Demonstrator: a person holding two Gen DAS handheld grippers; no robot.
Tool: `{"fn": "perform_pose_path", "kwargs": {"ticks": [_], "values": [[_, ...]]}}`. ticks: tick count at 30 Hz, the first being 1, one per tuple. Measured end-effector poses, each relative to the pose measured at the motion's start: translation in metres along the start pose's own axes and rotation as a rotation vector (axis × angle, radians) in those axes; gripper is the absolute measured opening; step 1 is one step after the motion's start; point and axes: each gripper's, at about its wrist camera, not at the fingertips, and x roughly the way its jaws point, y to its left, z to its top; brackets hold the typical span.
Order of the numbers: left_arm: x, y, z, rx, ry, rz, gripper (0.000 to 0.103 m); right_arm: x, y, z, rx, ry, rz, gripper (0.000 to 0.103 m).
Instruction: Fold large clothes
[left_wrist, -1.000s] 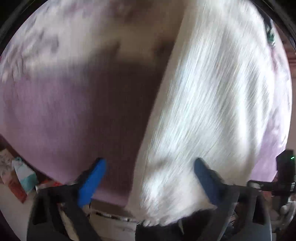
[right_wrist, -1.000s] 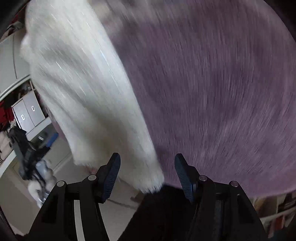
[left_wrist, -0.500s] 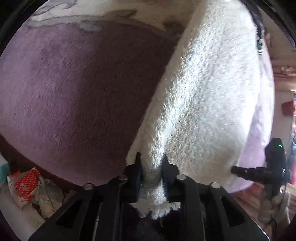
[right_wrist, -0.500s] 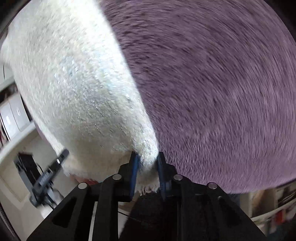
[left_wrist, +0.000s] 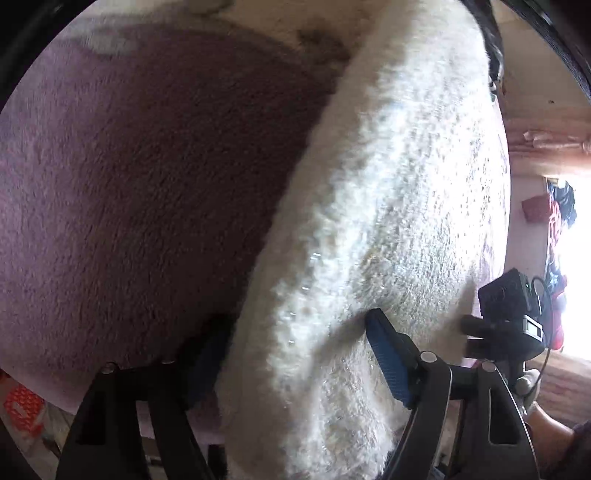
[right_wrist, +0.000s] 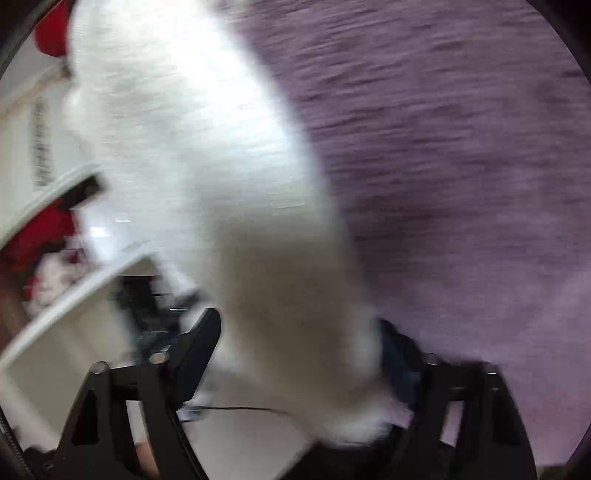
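- Left gripper: jaws spreading wide. The near hem of the fluffy white garment bulges up between the two blue-padded fingers. The right-hand pad sits just against the pile; the left-hand one is half buried behind the fabric's edge. No pinch shows, so the cloth lies loose between them.
- Right gripper: jaws also opening. The view is smeared with motion blur. The white garment hangs down through the gap between the fingers; the left finger stands clear of it, while the right one is hidden behind the fleece, so contact there cannot be told.
- The garment runs away from both grippers as one long, thick white band, lying on the purple plush blanket.
- In the left wrist view the blanket fills the left side and the garment the right; in the right wrist view the sides are swapped.
- Farther off, at the right of the left wrist view: the other gripper's black camera, past the garment's far edge.
- Lower left corner, by the floor: a red-and-white packet; its print is too small to read.
- Behind the right gripper: pale shelving with red items, blurred.
- No readable brand or label anywhere.
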Motion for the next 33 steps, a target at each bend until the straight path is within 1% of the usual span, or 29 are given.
{"fn": "perform_pose_path", "kwargs": {"ticks": [1,2,3,4,5,6,7,9,10,11,13,14,15,16,17,18,19,20,21,22,23,24,25,26,27,29,31,32,33], "values": [[0.0,-0.001,0.0,0.002,-0.008,0.005,0.071,0.007,0.001,-0.001,0.008,0.002,-0.015,0.061],[-0.002,-0.004,-0.001,0.005,-0.023,0.011,0.056,0.023,0.001,-0.004,0.035,0.001,-0.016,0.047],[-0.003,-0.006,-0.003,0.006,-0.032,0.005,0.044,0.027,-0.004,-0.005,0.082,-0.011,0.008,0.039],[-0.005,-0.01,-0.004,0.007,-0.038,0.003,0.031,0.023,-0.006,-0.004,0.11,-0.019,0.029,0.035],[-0.009,-0.015,-0.007,0.017,-0.045,0.013,0.022,0.027,-0.003,-0.01,0.122,-0.027,0.046,0.023],[-0.012,-0.02,-0.01,0.033,-0.045,0.018,0.018,0.018,0.0,-0.017,0.128,-0.039,0.054,0.018],[-0.016,-0.024,-0.014,0.044,-0.047,0.015,0.016,0.012,0.001,-0.023,0.135,-0.045,0.057,0.017],[-0.03,-0.026,-0.027,0.03,-0.042,-0.026,0.014,0.002,0.006,-0.047,0.181,-0.054,0.092,0.015],[-0.038,-0.026,-0.035,0.014,-0.033,-0.043,0.014,0.014,0.013,-0.058,0.202,-0.053,0.103,0.015],[-0.045,-0.027,-0.045,-0.007,-0.013,-0.055,0.013,0.007,0.016,-0.076,0.218,-0.05,0.111,0.015],[-0.058,-0.024,-0.063,-0.048,0.025,-0.07,0.013,0.021,0.025,-0.11,0.258,-0.019,0.114,0.015],[-0.065,-0.022,-0.064,-0.071,0.04,-0.077,0.013,0.02,0.026,-0.124,0.282,0.004,0.124,0.015],[-0.071,-0.021,-0.069,-0.096,0.051,-0.095,0.013,0.017,0.027,-0.134,0.298,0.028,0.136,0.015],[-0.078,-0.021,-0.074,-0.118,0.052,-0.11,0.012,0.027,0.029,-0.138,0.322,0.034,0.165,0.015],[-0.087,-0.023,-0.07,-0.141,0.046,-0.13,0.012,0.025,0.033,-0.143,0.338,0.034,0.207,0.015],[-0.095,-0.025,-0.064,-0.16,0.03,-0.158,0.012,0.028,0.04,-0.144,0.339,0.031,0.221,0.015],[-0.102,-0.029,-0.058,-0.169,0.008,-0.18,0.012,0.021,0.046,-0.14,0.336,0.02,0.233,0.015],[-0.111,-0.035,-0.047,-0.168,-0.022,-0.201,0.012,0.01,0.057,-0.132,0.325,0.003,0.276,0.015],[-0.12,-0.04,-0.037,-0.159,-0.055,-0.216,0.012,0.0,0.064,-0.117,0.309,-0.011,0.295,0.015],[-0.125,-0.046,-0.016,-0.153,-0.079,-0.238,0.012,-0.007,0.077,-0.104,0.286,-0.036,0.314,0.015],[-0.13,-0.056,0.003,-0.143,-0.117,-0.257,0.012,-0.004,0.09,-0.096,0.277,-0.048,0.337,0.015],[-0.128,-0.07,0.022,-0.125,-0.155,-0.265,0.012,-0.013,0.104,-0.08,0.255,-0.069,0.371,0.015],[-0.131,-0.075,0.035,-0.112,-0.173,-0.275,0.012,-0.02,0.113,-0.066,0.235,-0.091,0.382,0.015],[-0.129,-0.088,0.062,-0.084,-0.204,-0.277,0.012,-0.033,0.111,-0.046,0.225,-0.116,0.398,0.015],[-0.124,-0.094,0.08,-0.062,-0.218,-0.27,0.012,-0.041,0.118,-0.027,0.216,-0.14,0.419,0.015],[-0.108,-0.108,0.12,-0.029,-0.232,-0.243,0.012,-0.051,0.123,0.007,0.205,-0.199,0.413,0.015],[-0.084,-0.119,0.152,-0.029,-0.207,-0.212,0.013,-0.053,0.125,0.044,0.229,-0.232,0.426,0.015],[-0.073,-0.118,0.169,-0.034,-0.193,-0.187,0.013,-0.052,0.125,0.063,0.234,-0.249,0.401,0.015],[-0.063,-0.112,0.184,-0.035,-0.17,-0.157,0.013,-0.054,0.125,0.076,0.238,-0.241,0.389,0.015]]}}
